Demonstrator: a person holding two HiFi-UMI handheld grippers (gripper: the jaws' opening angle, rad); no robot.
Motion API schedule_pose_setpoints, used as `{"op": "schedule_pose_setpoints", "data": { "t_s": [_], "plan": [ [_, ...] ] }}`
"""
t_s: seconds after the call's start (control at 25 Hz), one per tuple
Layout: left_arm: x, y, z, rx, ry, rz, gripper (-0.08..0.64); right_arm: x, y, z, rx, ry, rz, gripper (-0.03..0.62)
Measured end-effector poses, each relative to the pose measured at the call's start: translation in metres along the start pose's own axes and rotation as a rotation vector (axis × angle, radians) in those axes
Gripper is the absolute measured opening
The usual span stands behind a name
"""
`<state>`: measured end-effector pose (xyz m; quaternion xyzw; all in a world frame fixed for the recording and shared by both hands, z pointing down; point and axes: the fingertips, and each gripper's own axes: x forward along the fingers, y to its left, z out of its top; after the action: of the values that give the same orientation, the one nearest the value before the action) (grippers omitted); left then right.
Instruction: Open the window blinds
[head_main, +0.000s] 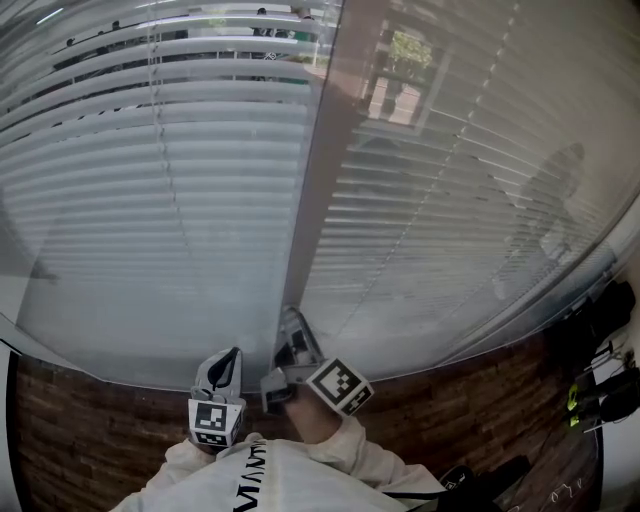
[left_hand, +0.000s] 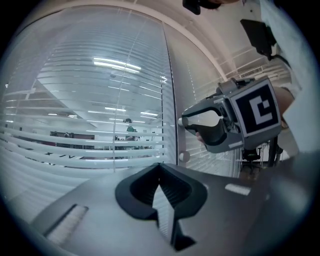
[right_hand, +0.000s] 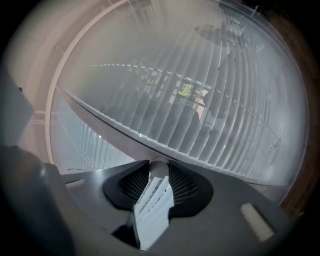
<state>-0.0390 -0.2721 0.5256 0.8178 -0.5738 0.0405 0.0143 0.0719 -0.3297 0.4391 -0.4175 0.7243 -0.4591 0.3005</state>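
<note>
**Head view.** Two glazed panels with blinds meet at a post (head_main: 312, 190). The left blinds (head_main: 150, 210) have gaps between the upper slats. The right blinds (head_main: 470, 230) lie flatter and carry a dim reflection. Both panels end at a curved sill line, and below it is red-brown floor (head_main: 90, 430). Dark gear (head_main: 605, 365) crowds the right edge; the floor to the left is open. The left gripper (head_main: 232, 356) points at the glass just left of the post. The right gripper (head_main: 293, 325) reaches onto the post. A pale sleeve (head_main: 300, 468) fills the bottom.

**Left gripper view.** Its jaws are pinched together at the tips on nothing, short of the glass. Through the slats a lit office shows, with ceiling lights and a distant person (left_hand: 130, 131), which the head view barely gives. The right gripper's tips touch the post, and a lower knob (left_hand: 184, 156) sits beneath them.

**Right gripper view.** The picture is rolled, so the post runs slantwise. A round knob (right_hand: 159, 169) sits clamped between the jaw tips, against the post.
</note>
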Motion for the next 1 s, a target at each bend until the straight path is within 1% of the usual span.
{"op": "schedule_pose_setpoints", "data": {
  "t_s": [0.24,0.44,0.56,0.64,0.72,0.76,0.88,0.96,1.0],
  "plan": [
    [-0.003,-0.001,-0.001,0.005,-0.001,0.022,0.0,0.001,-0.004,-0.001,0.087,0.003,0.033,0.118],
    [-0.002,-0.006,-0.014,0.003,-0.001,0.048,0.0,-0.001,-0.019,-0.003,0.073,0.041,0.054,0.129],
    [-0.009,-0.008,-0.015,0.009,0.005,0.067,0.0,-0.014,-0.02,-0.011,0.06,0.084,0.066,0.127],
    [-0.015,-0.009,-0.017,0.013,0.014,0.084,0.0,-0.027,-0.024,-0.019,0.018,0.119,0.064,0.123],
    [-0.019,-0.012,-0.019,0.014,0.027,0.098,0.0,-0.039,-0.028,-0.022,-0.056,0.147,0.066,0.118],
    [-0.021,-0.013,-0.021,0.015,0.038,0.104,0.0,-0.045,-0.03,-0.022,-0.099,0.156,0.067,0.105],
    [-0.03,-0.016,-0.022,0.029,0.076,0.112,0.0,-0.061,-0.028,-0.018,-0.228,0.148,0.07,0.085],
    [-0.037,-0.018,-0.018,0.052,0.098,0.107,0.0,-0.07,-0.023,-0.015,-0.307,0.129,0.077,0.079],
    [-0.039,-0.02,-0.016,0.065,0.106,0.101,0.0,-0.074,-0.021,-0.013,-0.343,0.121,0.079,0.064]
  ]
}}
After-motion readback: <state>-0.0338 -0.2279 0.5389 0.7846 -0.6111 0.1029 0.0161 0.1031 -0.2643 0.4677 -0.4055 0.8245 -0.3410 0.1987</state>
